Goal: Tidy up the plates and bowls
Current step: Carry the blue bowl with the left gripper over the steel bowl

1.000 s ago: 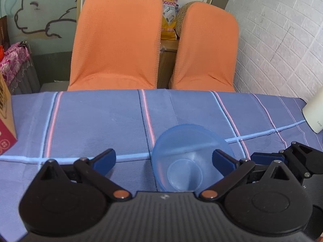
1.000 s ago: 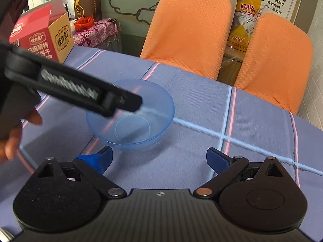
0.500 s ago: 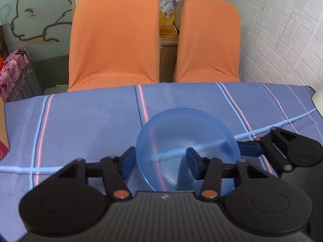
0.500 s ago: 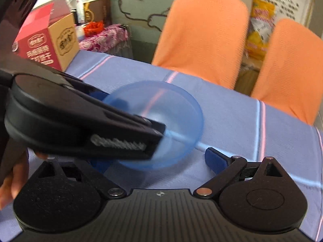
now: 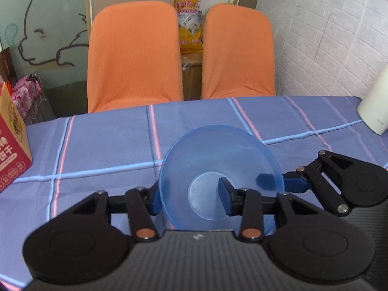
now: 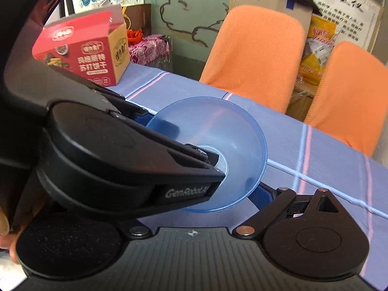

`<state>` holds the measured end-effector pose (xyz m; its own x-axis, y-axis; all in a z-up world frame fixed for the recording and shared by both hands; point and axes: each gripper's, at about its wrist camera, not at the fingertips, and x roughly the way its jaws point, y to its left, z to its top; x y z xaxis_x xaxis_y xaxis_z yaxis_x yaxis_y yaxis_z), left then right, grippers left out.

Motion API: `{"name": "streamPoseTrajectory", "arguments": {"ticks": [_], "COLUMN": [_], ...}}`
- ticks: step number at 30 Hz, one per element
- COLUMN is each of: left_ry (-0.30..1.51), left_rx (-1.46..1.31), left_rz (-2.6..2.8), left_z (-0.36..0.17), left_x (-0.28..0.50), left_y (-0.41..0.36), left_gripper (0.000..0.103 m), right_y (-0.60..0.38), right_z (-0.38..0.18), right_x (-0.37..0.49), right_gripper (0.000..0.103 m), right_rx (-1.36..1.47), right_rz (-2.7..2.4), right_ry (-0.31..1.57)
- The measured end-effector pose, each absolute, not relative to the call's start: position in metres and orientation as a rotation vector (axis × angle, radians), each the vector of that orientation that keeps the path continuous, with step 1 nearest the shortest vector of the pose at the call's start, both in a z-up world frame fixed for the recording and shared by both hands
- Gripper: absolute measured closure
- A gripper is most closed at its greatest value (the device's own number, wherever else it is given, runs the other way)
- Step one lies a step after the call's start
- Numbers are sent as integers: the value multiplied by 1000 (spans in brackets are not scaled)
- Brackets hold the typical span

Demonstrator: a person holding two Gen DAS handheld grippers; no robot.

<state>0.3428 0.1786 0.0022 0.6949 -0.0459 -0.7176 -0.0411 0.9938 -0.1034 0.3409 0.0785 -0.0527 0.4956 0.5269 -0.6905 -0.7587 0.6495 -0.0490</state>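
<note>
The translucent blue bowl (image 5: pixel 220 174) is hanging tilted above the striped tablecloth (image 5: pixel 97 145), its mouth facing the orange chairs (image 5: pixel 133 55) and its wall clamped in the left gripper (image 5: pixel 191 198), whose one finger is pressing outside the rim while the other is sitting inside near the base. The right gripper (image 6: pixel 242 186) is standing open beside the bowl, with one blue fingertip (image 5: pixel 293 185) lying at the rim's far side; whether it is touching cannot be told. A likely failure is the thin, slick wall slipping or twisting in this one-sided pinch, or the two tools colliding should the right fingers close blindly. The left wrist view is showing both pads on the wall and a white container (image 5: pixel 375 104) off to the bowl's right; the right wrist view alone is showing the whole red carton (image 6: pixel 82 51) behind the bowl and the person's fingers (image 6: pixel 4 232) at the frame's edge.
</note>
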Motion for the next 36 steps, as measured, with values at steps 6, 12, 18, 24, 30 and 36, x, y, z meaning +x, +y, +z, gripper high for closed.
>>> {"name": "streamPoseTrajectory", "arguments": {"ticks": [6,12,18,24,30,36], "left_ry": [741,712,738,777,831,845], "left_rx": [-115,-97,-71,-29,-25,12], "left_rz": [-56,-156,-257,-329,-325,-311], "left_z": [27,45,44,26,9,-1], "left_x": [295,247,210,186,183,184], "left_y": [135,82,23,-30,-47,-47], "left_gripper": [62,62,63,62,62,47], "right_y": [34,-16,-70,-112,-127,-136], "right_z": [-31,-18,-20,-34,-50,-61], "right_x": [296,245,204,183,182,189], "right_gripper": [19,18,18,17,18,19], "right_rx": [-342,-321,-268,-229,-195,-203], "right_rz": [771,705,641,588,607,599], "right_ry": [657,608,609,645,669,702]}}
